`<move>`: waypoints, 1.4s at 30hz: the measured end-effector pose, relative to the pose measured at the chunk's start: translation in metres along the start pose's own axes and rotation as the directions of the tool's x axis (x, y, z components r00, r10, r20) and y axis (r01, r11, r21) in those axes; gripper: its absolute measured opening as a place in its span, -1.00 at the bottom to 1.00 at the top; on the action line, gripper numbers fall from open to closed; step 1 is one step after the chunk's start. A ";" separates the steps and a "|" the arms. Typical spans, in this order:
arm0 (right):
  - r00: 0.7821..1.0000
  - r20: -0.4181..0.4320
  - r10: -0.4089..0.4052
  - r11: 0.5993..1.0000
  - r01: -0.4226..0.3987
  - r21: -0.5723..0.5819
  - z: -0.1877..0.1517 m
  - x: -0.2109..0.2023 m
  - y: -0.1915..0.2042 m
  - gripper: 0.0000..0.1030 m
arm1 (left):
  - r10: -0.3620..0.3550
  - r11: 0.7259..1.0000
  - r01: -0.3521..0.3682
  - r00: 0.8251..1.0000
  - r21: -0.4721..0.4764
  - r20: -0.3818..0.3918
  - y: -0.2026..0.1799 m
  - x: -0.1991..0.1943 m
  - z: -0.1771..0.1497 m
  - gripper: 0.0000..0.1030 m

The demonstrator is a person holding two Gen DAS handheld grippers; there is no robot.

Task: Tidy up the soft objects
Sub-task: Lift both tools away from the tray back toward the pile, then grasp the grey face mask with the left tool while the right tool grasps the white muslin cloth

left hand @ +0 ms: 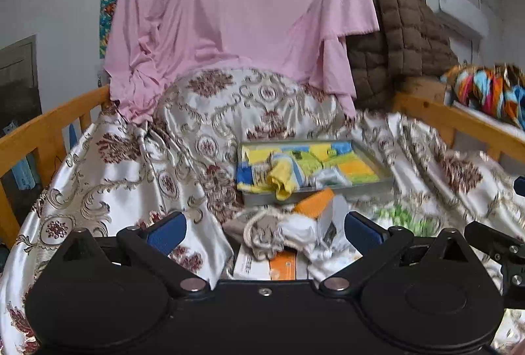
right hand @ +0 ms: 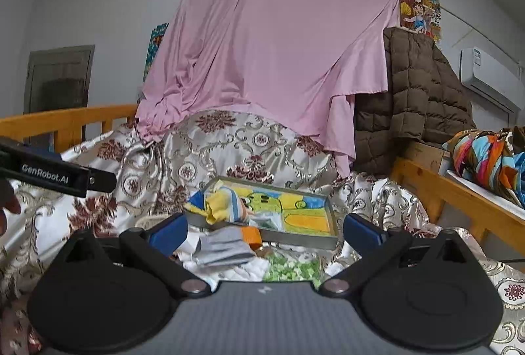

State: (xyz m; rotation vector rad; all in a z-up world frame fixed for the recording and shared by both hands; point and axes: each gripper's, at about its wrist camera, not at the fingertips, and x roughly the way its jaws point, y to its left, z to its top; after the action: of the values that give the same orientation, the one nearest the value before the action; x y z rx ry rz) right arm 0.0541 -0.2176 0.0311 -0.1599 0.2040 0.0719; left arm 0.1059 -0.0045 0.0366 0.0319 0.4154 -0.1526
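Nearest the lens, the left gripper [left hand: 262, 232] stands wide open with nothing between its blue pads, hovering over a loose heap of small cloth pieces [left hand: 295, 230] just in front of the metal tray [left hand: 377, 187]; the right gripper [right hand: 262, 233] is equally spread and empty, also just short of the tray. A yellow sock [left hand: 282, 179] droops over the tray's near rim. The risk, I judge, is pinching the slippery patterned bedspread [left hand: 115, 177] under the heap, dragging the tray askew and spilling it.

A home bedroom: wooden bed rail [right hand: 436, 187], patterned bedspread [right hand: 229, 145].
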 end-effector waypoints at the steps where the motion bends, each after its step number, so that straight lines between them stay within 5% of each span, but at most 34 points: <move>1: 1.000 -0.010 0.001 1.000 -0.002 -0.004 -0.003 0.002 0.001 0.99 | -0.001 1.000 0.001 1.000 0.008 -0.017 -0.001 0.004 -0.001 0.98; 16: 0.975 -0.210 0.074 0.997 -0.074 0.011 -0.030 0.053 -0.001 0.99 | 0.034 0.981 -0.005 0.989 0.194 -0.147 -0.021 0.048 -0.011 0.98; 25: 0.944 -0.300 0.136 0.991 -0.123 0.060 -0.044 0.085 -0.006 0.99 | -0.007 0.988 0.036 0.982 0.153 -0.189 -0.016 0.065 -0.005 0.98; 36: 0.943 -0.299 0.147 0.986 -0.165 -0.035 -0.046 0.119 -0.002 0.99 | 0.039 0.976 -0.015 0.994 0.217 -0.106 -0.017 0.084 0.006 0.98; 42: 0.949 -0.275 0.153 0.962 -0.207 -0.180 -0.050 0.132 0.012 0.99 | 0.041 0.951 -0.023 0.998 0.308 -0.054 -0.023 0.093 0.009 0.98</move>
State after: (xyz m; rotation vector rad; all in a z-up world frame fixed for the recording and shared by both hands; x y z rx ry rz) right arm 0.1727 -0.2068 -0.0465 -0.3595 0.4730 0.2571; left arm 0.1897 -0.0404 0.0069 0.3510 0.4480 -0.1838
